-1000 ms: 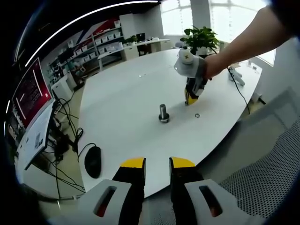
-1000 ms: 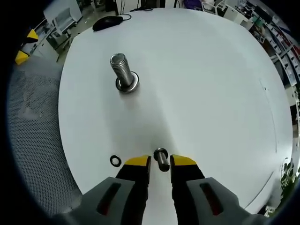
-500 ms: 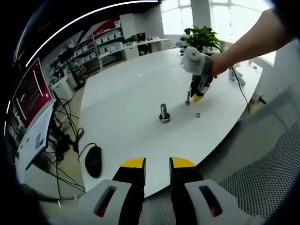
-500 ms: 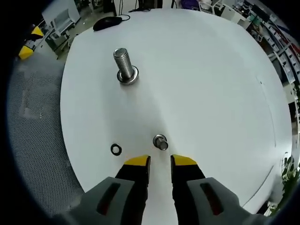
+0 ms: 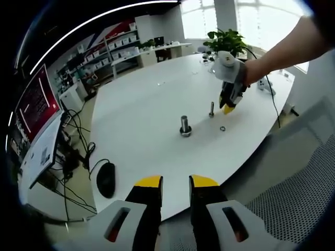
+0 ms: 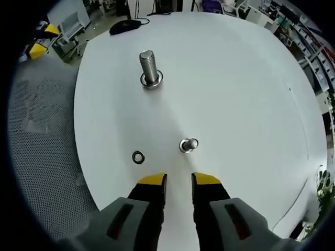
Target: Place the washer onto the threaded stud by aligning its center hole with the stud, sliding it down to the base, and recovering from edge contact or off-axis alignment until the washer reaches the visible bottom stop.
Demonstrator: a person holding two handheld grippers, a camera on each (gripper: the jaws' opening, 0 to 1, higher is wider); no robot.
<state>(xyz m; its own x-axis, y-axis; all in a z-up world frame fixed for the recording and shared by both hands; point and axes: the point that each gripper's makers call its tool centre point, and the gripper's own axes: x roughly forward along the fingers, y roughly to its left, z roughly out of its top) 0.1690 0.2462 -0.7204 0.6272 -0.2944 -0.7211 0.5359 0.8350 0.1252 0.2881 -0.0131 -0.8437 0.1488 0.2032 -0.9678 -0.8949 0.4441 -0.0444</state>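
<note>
A large threaded stud (image 5: 185, 125) stands upright on the white round table (image 5: 141, 104), with a wide ring around its base (image 6: 152, 79). To its right stands a smaller bolt (image 5: 211, 109). A small dark washer (image 5: 222, 128) lies flat near the table edge. In the right gripper view the washer (image 6: 138, 157) lies left of the small bolt (image 6: 188, 145), and the stud (image 6: 149, 65) is farther off. My right gripper (image 6: 178, 180), empty, hovers just short of the bolt, jaws slightly apart. A hand holds that right gripper (image 5: 229, 108) above the table. My left gripper (image 5: 175, 183) is open off the table's near edge.
A black mouse (image 5: 105, 179) with its cable lies at the table's left edge, also the mouse (image 6: 125, 25). A potted plant (image 5: 226, 41) stands at the far side. A monitor (image 5: 34, 104) and cables sit left of the table. Grey perforated flooring (image 5: 293, 204) surrounds it.
The small bolt was between my right gripper's tips; the gripper has since drawn back and up, leaving it standing on the table. My left gripper has stayed put.
</note>
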